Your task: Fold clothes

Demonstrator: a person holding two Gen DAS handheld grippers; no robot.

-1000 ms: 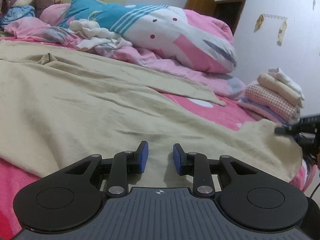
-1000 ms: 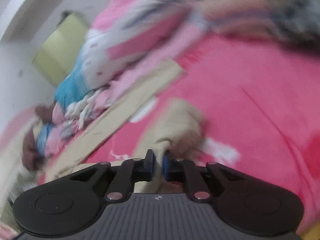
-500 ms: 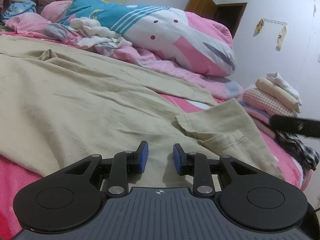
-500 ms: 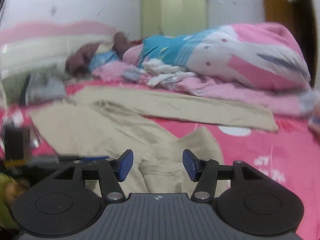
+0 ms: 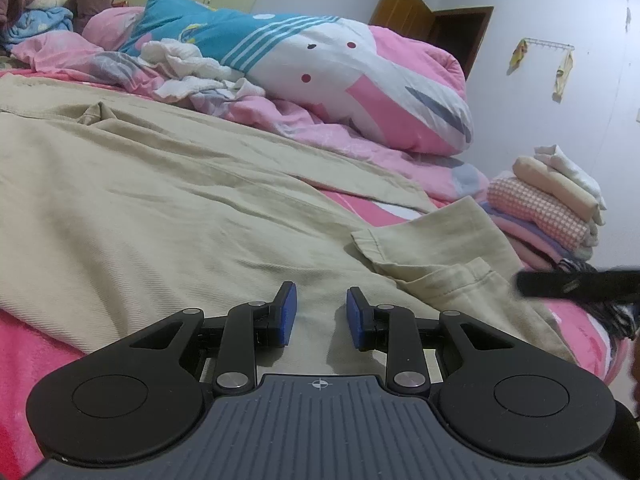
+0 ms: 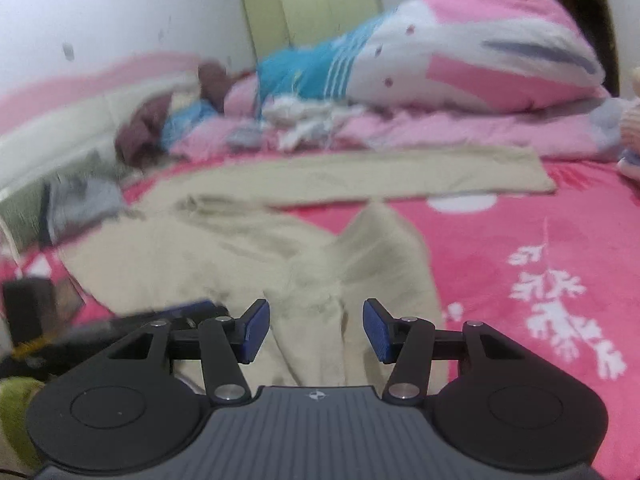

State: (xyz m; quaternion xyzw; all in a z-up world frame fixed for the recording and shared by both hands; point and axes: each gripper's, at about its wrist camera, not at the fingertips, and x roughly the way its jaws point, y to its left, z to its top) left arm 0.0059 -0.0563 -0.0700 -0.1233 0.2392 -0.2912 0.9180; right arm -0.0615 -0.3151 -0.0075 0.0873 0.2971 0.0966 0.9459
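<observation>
Left claw (image 5: 318, 316) parted, empty; right claw (image 6: 316, 332) empty, jaws closing over trousers (image 5: 160, 208) cuff lower centre: loose fold may spring back.

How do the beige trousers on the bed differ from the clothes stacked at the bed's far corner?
The beige trousers lie spread out across the pink bed, with only one leg end turned back; the stack is already folded into a neat pile. The trousers are one plain garment; the stack holds several pieces: checked pink, cream, white, lilac. The trousers cover far more of the bed than the stack does. Both rest on the bed.
</observation>
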